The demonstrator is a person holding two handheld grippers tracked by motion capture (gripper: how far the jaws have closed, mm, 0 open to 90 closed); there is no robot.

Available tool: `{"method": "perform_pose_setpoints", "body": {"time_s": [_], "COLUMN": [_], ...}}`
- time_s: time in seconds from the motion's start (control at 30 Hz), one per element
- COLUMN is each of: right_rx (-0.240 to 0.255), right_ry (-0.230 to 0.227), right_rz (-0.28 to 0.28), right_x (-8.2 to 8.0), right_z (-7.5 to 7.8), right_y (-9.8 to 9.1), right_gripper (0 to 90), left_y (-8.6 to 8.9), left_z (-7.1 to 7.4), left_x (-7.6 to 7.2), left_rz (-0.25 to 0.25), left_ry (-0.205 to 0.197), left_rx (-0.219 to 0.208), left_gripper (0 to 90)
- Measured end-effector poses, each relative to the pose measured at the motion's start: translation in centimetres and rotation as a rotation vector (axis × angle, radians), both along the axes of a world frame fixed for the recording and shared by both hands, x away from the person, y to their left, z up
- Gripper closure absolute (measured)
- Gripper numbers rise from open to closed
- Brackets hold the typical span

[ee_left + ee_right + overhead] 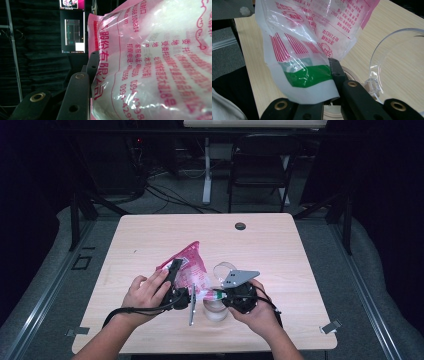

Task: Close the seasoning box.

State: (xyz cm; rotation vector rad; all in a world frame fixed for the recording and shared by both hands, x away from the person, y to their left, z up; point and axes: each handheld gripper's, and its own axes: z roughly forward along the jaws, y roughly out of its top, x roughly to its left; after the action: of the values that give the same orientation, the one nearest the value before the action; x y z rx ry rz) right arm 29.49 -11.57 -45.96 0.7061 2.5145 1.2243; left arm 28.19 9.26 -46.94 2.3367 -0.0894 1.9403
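A pink and clear plastic bag [189, 262] of white powder is held up, tilted, over the near middle of the wooden table [280, 250]. My left gripper [177, 267] is shut on the bag's body; in the left gripper view one black finger [93, 63] presses against the printed bag [155, 62], which hides the other jaw. My right gripper [216, 295] is shut on the bag's lower green and white edge [308, 77], its right finger [335, 65] lying against the film. Directly below stands a clear round container [216, 311], its hinged lid [223, 269] standing open.
In the right gripper view the container's rim [351, 72] and clear lid [397, 57] sit to the right of the jaws. A dark cable hole [240, 226] marks the table's far side. A chair [260, 165] stands beyond the table.
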Motion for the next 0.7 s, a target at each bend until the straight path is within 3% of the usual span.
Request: {"method": "perform_pose_setpoints", "body": {"time_s": [0.7], "right_rx": [0.001], "right_ry": [0.001], "right_rz": [-0.002], "right_x": [0.02], "right_z": [-0.01], "right_y": [-0.02], "right_gripper": [90.0], "left_y": [-0.05], "left_z": [0.17], "left_x": [-0.07], "left_rz": [-0.001], "left_ry": [-0.007], "left_rx": [0.0], "left_gripper": [67.5]}}
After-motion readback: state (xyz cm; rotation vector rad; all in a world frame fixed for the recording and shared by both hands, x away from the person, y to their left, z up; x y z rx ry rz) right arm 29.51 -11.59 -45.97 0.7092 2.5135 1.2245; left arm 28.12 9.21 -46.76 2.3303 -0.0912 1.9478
